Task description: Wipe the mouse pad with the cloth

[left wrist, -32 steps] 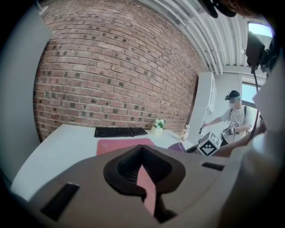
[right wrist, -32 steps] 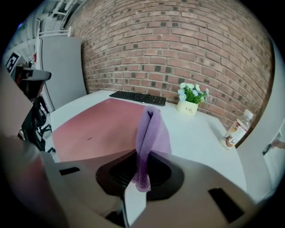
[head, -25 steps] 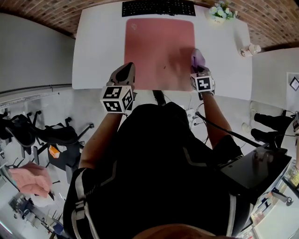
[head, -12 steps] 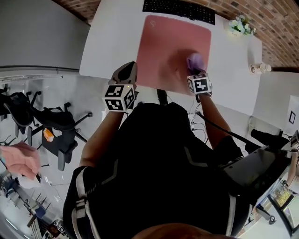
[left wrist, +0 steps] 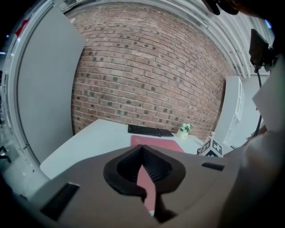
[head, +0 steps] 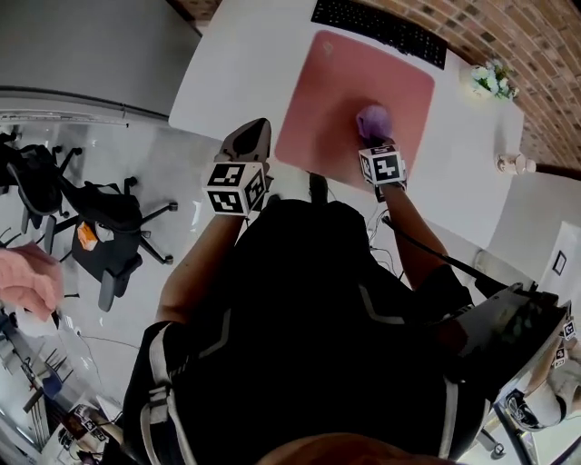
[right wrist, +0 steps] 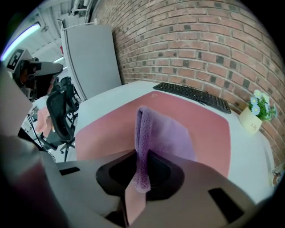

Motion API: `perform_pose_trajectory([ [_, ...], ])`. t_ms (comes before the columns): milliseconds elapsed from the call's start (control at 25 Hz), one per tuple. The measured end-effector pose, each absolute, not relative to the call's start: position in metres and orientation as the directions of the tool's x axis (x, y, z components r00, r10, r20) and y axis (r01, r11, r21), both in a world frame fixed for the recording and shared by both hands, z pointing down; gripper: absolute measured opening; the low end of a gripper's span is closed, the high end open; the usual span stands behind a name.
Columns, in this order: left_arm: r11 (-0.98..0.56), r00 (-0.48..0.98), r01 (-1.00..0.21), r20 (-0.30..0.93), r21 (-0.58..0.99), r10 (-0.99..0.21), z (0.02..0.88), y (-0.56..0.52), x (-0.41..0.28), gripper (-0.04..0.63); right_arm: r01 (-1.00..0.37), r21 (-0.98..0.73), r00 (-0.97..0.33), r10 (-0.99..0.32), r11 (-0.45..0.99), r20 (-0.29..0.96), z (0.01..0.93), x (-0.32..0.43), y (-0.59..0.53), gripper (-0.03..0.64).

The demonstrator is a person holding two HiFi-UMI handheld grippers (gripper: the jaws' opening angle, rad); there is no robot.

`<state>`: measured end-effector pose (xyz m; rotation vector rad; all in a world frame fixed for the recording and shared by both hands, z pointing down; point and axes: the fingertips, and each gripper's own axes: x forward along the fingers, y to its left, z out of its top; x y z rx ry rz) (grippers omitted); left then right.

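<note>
The pink mouse pad lies on the white table, in front of a black keyboard. A purple cloth rests on the pad's near right part. My right gripper is shut on it from the near side. In the right gripper view the cloth stands pinched between the jaws and drapes onto the pad. My left gripper hovers at the table's front edge, left of the pad, shut and holding nothing.
A small flower pot stands at the table's far right, and a small pale bottle sits near the right edge. Office chairs stand on the floor to the left. A hand shows at the far left.
My right gripper has dragged the cloth from the pad's right edge inward to the left. The left gripper stays by the front edge. The head view has tilted.
</note>
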<state>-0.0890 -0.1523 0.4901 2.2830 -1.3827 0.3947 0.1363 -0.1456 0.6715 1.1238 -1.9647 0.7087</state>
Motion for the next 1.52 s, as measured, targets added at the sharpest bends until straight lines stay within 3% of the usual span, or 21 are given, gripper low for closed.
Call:
perform_pose_trajectory([
  [800, -0.236, 0.319, -0.944, 0.471, 0.229, -0.822, 0.488, -0.15, -0.135, 0.002, -0.708, -0.194, -0.517, -0.31, 0.679, 0.798, 0.662, 0.013, -0.181, 0.06],
  [1520, -0.234, 0.3, -0.953, 0.495, 0.191, -0.816, 0.481, -0.119, -0.176, 0.002, -0.665, -0.261, -0.589, -0.277, 0.7, 0.759, 0.655, -0.065, -0.196, 0.06],
])
